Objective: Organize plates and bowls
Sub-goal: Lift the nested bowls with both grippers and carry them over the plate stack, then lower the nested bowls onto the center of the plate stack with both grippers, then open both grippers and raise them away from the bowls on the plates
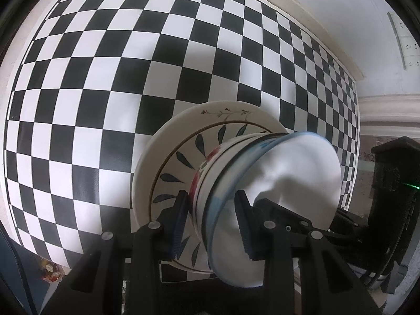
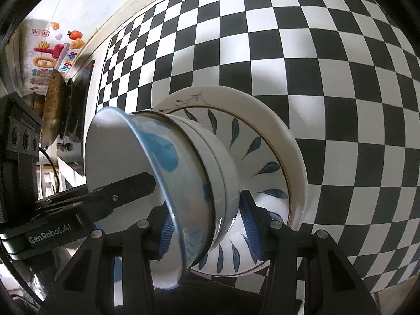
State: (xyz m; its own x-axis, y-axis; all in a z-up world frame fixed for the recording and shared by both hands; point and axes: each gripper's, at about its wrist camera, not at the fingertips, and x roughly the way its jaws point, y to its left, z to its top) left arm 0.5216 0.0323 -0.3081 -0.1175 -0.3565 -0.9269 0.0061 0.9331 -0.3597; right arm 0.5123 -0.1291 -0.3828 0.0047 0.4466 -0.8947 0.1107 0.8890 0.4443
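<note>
- Bowls (image 1: 236,183) sit nested on two stacked plates, on a black-and-white checkered mat (image 1: 105,78).
- Top bowl (image 2: 147,162): white inside, thin blue rim, blue patches on its outer wall.
- Under it, a white bowl (image 2: 223,173); the left wrist view shows red flowers on its side.
- Upper plate (image 2: 262,162) carries dark blue leaf marks inside a thin brown ring; the lower plate (image 1: 168,131) is plain cream with a faint sprig.
- Left gripper (image 1: 212,202) straddles the bowls' walls, one finger inside and one outside; whether the pads press I cannot tell.
- Right gripper (image 2: 207,225) straddles them likewise; contact unclear.
</note>
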